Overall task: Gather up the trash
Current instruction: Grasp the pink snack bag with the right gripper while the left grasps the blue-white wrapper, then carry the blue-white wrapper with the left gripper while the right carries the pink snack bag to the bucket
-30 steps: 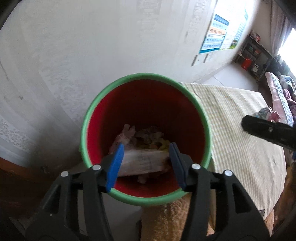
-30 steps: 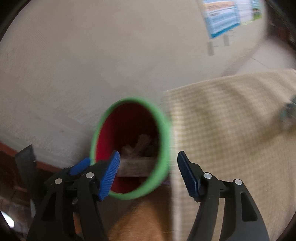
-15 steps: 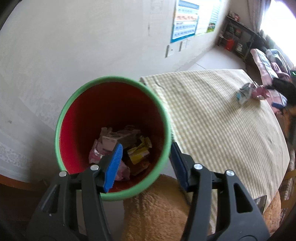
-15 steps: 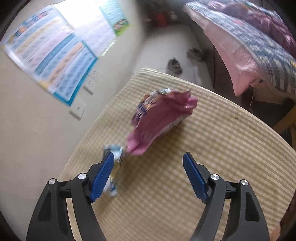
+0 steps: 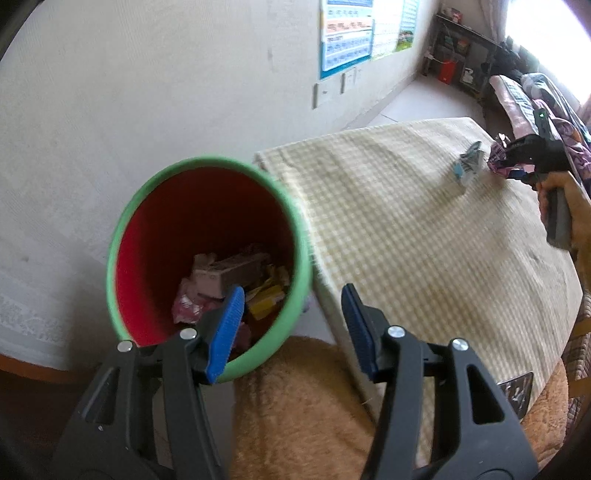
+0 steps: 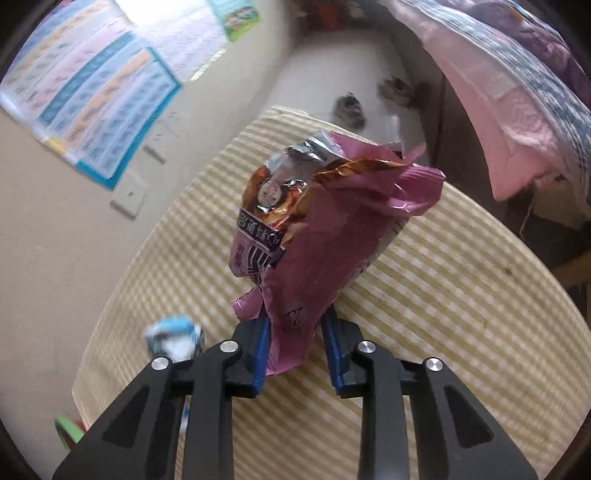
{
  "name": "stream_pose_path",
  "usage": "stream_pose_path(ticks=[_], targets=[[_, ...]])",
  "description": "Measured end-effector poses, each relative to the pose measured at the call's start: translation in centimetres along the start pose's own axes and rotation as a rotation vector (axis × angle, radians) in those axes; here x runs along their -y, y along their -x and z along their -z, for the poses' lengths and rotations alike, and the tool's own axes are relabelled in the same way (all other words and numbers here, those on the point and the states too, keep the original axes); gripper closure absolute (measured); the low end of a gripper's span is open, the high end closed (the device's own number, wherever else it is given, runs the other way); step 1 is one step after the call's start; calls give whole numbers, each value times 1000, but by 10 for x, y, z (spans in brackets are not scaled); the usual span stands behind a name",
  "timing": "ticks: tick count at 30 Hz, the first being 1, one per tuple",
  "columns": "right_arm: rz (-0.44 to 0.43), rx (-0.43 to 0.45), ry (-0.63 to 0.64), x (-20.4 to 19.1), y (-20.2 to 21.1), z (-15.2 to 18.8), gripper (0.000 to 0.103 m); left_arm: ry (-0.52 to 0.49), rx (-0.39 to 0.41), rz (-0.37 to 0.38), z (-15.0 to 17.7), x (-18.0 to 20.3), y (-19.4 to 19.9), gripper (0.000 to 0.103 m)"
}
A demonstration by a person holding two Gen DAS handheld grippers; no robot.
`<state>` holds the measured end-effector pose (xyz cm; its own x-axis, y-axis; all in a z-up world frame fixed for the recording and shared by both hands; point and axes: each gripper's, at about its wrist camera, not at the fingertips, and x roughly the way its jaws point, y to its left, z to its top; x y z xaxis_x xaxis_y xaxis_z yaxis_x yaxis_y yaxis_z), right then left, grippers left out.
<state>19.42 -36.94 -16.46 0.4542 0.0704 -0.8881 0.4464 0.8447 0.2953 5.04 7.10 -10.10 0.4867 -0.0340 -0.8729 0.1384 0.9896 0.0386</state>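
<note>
We have the pink wrapper [image 6: 325, 236] at the centre of the right wrist frame, crumpled and standing up from between our right gripper [image 6: 299, 341] fingers, its lower end pinched by the two blue pads [image 6: 260, 350] — the tool is clenched on it. Its foil mouth gapes toward the top of the frame. Under it lies the checked cloth [image 6: 461, 295], filling the lower and right part of that frame. At lower left, just beside the gripper, a blue-and-white wrapper [image 6: 173, 334] lies on the cloth, blurred.

In the left wrist frame the same scene sits at the far right edge: the right gripper [image 5: 517, 162] with the pink wrapper [image 5: 496, 158] at its tip, and the blue-and-white wrapper [image 5: 467, 166] just to its left on the cloth [image 5: 406, 229].

Our left gripper [image 5: 291, 325] occupies the bottom centre of that frame, its jaws spread wide with nothing between them — released. Its left pad [image 5: 227, 332] overlaps the near rim of the bin [image 5: 129, 236], which is red inside with a green lip and sits left of centre, close by the cloth's corner. Paper and wrappers [image 5: 229, 280] are heaped in its bottom. A tan fuzzy surface [image 5: 295, 406] shows below the bin. A blue chart [image 5: 345, 35] hangs on the wall at the top.
</note>
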Motion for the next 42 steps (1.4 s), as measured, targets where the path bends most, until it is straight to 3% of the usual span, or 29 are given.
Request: stream_pose_path(ticks=[4, 7, 14, 17, 20, 22, 24, 26, 32, 42], targets=[[-64, 39, 73, 10, 38, 35, 78, -81, 17, 58, -18, 39, -7, 51], [-105, 21, 124, 20, 65, 81, 78, -168, 57, 131, -40, 86, -14, 51], [-112, 10, 146, 34, 107, 163, 77, -285, 130, 240, -91, 178, -45, 46], [-133, -7, 127, 41, 117, 182, 77, -336, 107, 227, -109, 212, -71, 46], [-146, -21, 109, 47, 121, 193, 77, -304, 28, 214, -124, 231, -99, 46], [-153, -22, 103, 50, 124, 194, 77, -256, -34, 209, -130, 236, -117, 57], [-155, -16, 104, 50, 127, 193, 77, -224, -82, 206, -132, 237, -127, 79], [-154, -6, 104, 51, 131, 193, 77, -214, -102, 197, -130, 235, -129, 95], [-148, -5, 95, 56, 132, 191, 77, -233, -68, 178, -115, 221, -114, 99], [-147, 14, 106, 48, 140, 184, 77, -186, -36, 221, -87, 188, -70, 99]])
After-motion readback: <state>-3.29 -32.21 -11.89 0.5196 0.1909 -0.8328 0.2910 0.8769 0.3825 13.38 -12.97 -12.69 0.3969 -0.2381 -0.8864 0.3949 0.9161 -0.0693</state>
